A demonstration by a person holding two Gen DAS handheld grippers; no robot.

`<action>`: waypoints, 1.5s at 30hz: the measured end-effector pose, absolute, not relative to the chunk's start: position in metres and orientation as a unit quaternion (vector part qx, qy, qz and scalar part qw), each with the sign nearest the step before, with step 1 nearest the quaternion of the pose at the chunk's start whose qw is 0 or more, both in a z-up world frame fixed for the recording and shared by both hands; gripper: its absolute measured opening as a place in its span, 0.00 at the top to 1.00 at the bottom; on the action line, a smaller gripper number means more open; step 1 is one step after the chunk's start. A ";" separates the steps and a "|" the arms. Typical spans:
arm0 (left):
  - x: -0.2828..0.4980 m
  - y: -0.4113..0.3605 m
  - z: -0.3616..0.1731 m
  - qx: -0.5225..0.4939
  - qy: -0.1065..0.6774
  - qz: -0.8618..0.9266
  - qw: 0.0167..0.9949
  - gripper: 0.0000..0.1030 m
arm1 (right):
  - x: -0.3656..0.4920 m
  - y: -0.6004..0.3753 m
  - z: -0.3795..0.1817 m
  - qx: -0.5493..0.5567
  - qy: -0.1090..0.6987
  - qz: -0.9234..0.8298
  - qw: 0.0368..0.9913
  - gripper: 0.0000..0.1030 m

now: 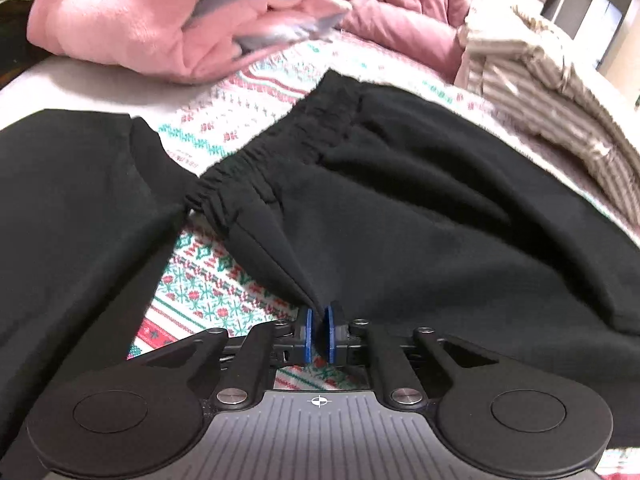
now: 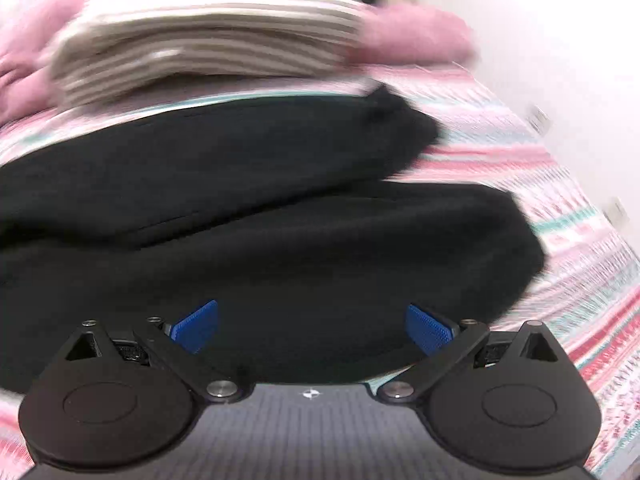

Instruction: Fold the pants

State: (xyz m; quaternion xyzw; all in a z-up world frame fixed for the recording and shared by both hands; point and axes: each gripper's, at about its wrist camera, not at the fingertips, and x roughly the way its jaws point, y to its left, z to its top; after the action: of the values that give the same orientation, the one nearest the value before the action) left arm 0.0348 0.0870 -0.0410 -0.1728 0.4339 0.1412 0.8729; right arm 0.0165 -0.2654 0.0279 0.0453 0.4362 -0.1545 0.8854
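Black pants (image 1: 400, 208) lie on a patterned bedspread (image 1: 208, 280), elastic waistband (image 1: 256, 164) running up the middle of the left wrist view. My left gripper (image 1: 319, 334) is shut on a pinched fold of the pants near the waistband's side. A second black piece of cloth (image 1: 72, 208) lies to the left. In the blurred right wrist view the two pant legs (image 2: 260, 240) lie one over the other, ends pointing right. My right gripper (image 2: 312, 328) is open, blue pads (image 2: 196, 326) spread wide just above the nearer leg, holding nothing.
A pink fleece heap (image 1: 132, 28) and a dusty pink blanket (image 1: 404, 4) lie at the far side. A folded beige striped stack (image 1: 560, 92) sits beyond the pants, also in the right wrist view (image 2: 208, 48). A white wall (image 2: 540, 40) stands at the right.
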 end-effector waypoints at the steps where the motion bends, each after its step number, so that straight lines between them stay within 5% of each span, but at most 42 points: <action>1: 0.035 0.088 -0.040 -0.173 0.434 0.141 0.873 0.85 | 0.021 -0.288 0.026 0.063 0.439 -0.175 0.879 0.00; 10: 0.028 0.055 -0.003 -0.059 0.378 0.120 0.916 0.50 | 0.038 -0.438 -0.016 0.192 0.437 -0.312 0.821 0.00; 14: 0.039 0.029 0.006 -0.025 0.375 0.099 0.921 0.50 | 0.046 -0.453 -0.034 0.208 0.430 -0.323 0.817 0.00; 17: 0.045 0.016 0.013 -0.008 0.370 0.081 0.926 0.44 | 0.055 -0.453 -0.034 0.194 0.419 -0.326 0.825 0.21; 20: 0.057 0.001 0.024 0.019 0.354 0.076 0.932 0.42 | 0.055 -0.453 -0.031 0.196 0.410 -0.315 0.833 0.66; 24: 0.076 -0.009 0.029 0.008 0.355 0.053 0.933 0.38 | 0.043 -0.450 -0.005 0.197 0.397 -0.326 0.835 0.73; 31: 0.105 0.014 -0.001 -0.008 0.415 0.073 0.907 0.38 | 0.008 -0.470 0.037 0.258 0.354 -0.344 0.830 0.73; 37: 0.118 0.041 -0.013 -0.020 0.444 0.102 0.890 0.32 | 0.037 -0.459 0.018 0.201 0.409 -0.388 0.801 0.69; 40: 0.124 0.052 -0.017 -0.026 0.457 0.110 0.882 0.32 | 0.052 -0.433 0.027 0.114 0.393 -0.420 0.810 0.46; 42: 0.128 0.058 -0.017 -0.029 0.460 0.110 0.881 0.32 | 0.057 -0.412 0.038 0.042 0.354 -0.444 0.822 0.14; 45: 0.133 0.069 -0.015 -0.040 0.463 0.109 0.879 0.31 | 0.065 -0.377 0.055 -0.025 0.317 -0.428 0.846 0.12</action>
State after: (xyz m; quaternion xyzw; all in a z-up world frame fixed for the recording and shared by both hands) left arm 0.1334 0.0695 -0.0151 -0.0399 0.4631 0.1087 0.8787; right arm 0.0650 -0.3767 0.0545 -0.0245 0.3172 -0.4280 0.8460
